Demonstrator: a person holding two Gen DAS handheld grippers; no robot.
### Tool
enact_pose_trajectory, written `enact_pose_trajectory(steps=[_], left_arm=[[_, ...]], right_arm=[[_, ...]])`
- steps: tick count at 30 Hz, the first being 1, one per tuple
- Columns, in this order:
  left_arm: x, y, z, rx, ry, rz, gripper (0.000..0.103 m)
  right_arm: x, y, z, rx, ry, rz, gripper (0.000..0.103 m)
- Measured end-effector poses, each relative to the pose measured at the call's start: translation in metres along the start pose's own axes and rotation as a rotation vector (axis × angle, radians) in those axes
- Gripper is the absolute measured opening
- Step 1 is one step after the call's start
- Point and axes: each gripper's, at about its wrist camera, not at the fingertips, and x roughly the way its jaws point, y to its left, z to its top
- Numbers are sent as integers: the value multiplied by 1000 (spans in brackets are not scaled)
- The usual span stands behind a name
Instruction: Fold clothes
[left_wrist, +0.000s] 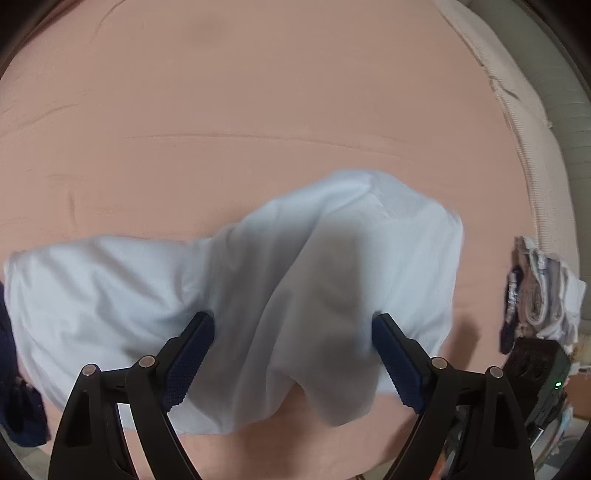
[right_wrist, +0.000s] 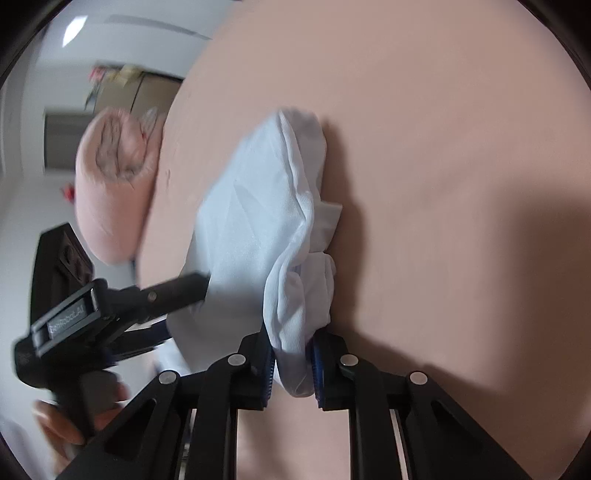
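A pale blue garment (left_wrist: 258, 280) lay bunched on a pink bed (left_wrist: 258, 92), partly lifted between two hand-held grippers. The left gripper (left_wrist: 293, 354) stood spread wide, its blue-padded fingers (left_wrist: 188, 365) either side of a hanging fold, the cloth draped between them and not pinched. The right gripper (right_wrist: 293, 363) was closed on a thick, ribbed roll of the garment's edge, which bulged out past the pads. In the right wrist view the left gripper (right_wrist: 192, 291) reached into the cloth from the side, and a hand (right_wrist: 74, 413) showed on its handle, blurred.

The garment's long axis ran across the left wrist view, from a flatter stretch at the left edge to a raised hump at the right; in the right wrist view it ran away from the right gripper toward the far side of the bed, beside a pink pillow (right_wrist: 110, 184). Which end was collar and which hem could not be told: the cloth was too crumpled.

The step appeared to be gathering or spreading the cloth for a fold. To do it well, the left gripper would need to close on a single edge, not a bundle, and both holds would need to draw apart evenly so the cloth pulled taut and lay flat. The right gripper's bunched hold risked trapping several layers. A small heap of other clothes (left_wrist: 543, 295) sat near the bed's right edge, and dark cloth (left_wrist: 22, 406) lay at the left.
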Motion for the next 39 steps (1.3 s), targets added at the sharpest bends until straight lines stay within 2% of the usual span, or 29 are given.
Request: enact_pose_trajectory(steps=[3, 5, 6, 8, 11, 14, 15, 16, 18, 21, 24, 27, 29, 30, 32, 35, 39], left_arm=[[3, 3, -11, -3, 24, -13, 87], [11, 4, -20, -1, 61, -19, 87], [15, 4, -25, 3, 66, -12, 87], [20, 1, -34, 35, 68, 12, 87], [22, -6, -43, 95, 66, 43, 87], [21, -5, -49, 102, 64, 30, 88], [19, -3, -50, 95, 64, 15, 88], [17, -1, -52, 85, 63, -3, 88], [12, 5, -55, 61, 63, -47, 88], [-2, 14, -60, 10, 35, -146, 88], [-24, 22, -67, -57, -41, -232, 89], [-41, 34, -49, -118, -124, -294, 89], [-44, 56, -58, -140, -174, -267, 89], [-45, 55, -62, -135, -195, -231, 89], [-51, 31, -68, -81, -231, -105, 89], [-63, 33, -75, 25, -266, 66, 89], [-54, 26, -81, 130, -286, 172, 89]], right_arm=[[-20, 19, 14, -234, -116, -177, 13], [-31, 25, 24, -335, -178, -264, 12], [-34, 24, 29, -357, -191, -284, 12], [-37, 17, 41, -347, -175, -268, 12], [-42, 2, 40, -296, -147, -232, 12], [-47, -14, 36, -235, -119, -193, 15], [-48, -19, 34, -214, -109, -180, 25], [-50, -24, 33, -194, -100, -167, 42], [-55, -36, 30, -144, -87, -129, 60], [-76, -59, 29, -13, -95, -12, 67], [-84, -81, 16, 164, -95, 141, 72], [-73, -96, -3, 320, -62, 262, 74], [-60, -98, -15, 379, -26, 298, 74], [-54, -96, -20, 388, -16, 299, 74], [-45, -89, -26, 395, -20, 301, 74], [-34, -75, -24, 402, -28, 319, 79], [-20, -81, -14, 465, -20, 309, 82]])
